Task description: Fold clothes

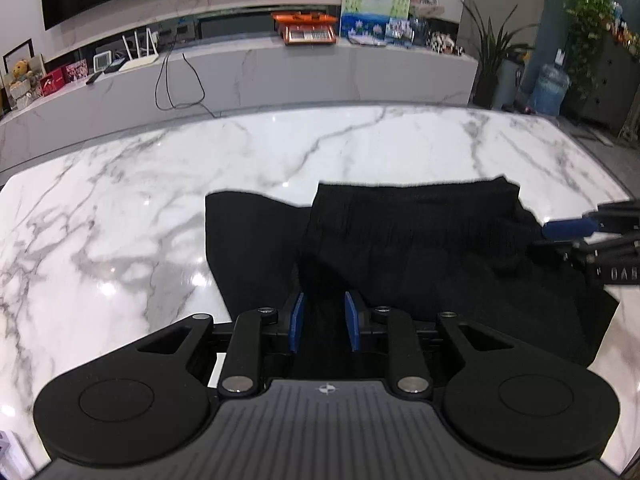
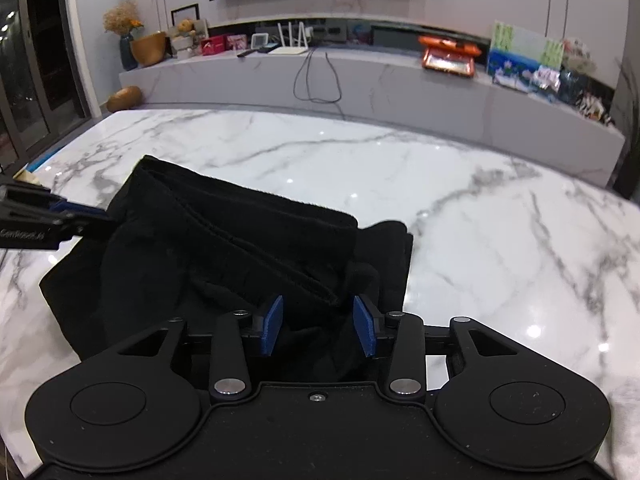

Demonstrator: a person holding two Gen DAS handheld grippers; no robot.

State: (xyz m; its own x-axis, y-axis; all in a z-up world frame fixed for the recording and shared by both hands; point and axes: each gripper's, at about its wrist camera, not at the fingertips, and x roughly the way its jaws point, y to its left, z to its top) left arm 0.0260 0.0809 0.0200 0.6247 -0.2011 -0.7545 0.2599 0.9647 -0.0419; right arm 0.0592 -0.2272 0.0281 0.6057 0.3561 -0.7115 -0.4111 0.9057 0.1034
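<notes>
A black garment [image 1: 420, 248] lies partly folded on the white marble table [image 1: 120, 220], its waistband doubled over toward the far side. My left gripper [image 1: 324, 322] is open, its blue pads astride the near edge of the cloth. My right gripper [image 2: 318, 326] is open too, with the garment [image 2: 224, 256] between and under its blue pads. Each gripper shows in the other's view: the right gripper [image 1: 576, 228] at the garment's right edge, the left gripper [image 2: 76, 216] at its left edge.
The marble table [image 2: 480, 208] stretches wide beyond the garment. Behind it runs a long low marble counter [image 1: 280, 68] with a hanging cable [image 1: 180, 80], an orange scale [image 1: 310, 28], pictures and potted plants [image 1: 496, 52].
</notes>
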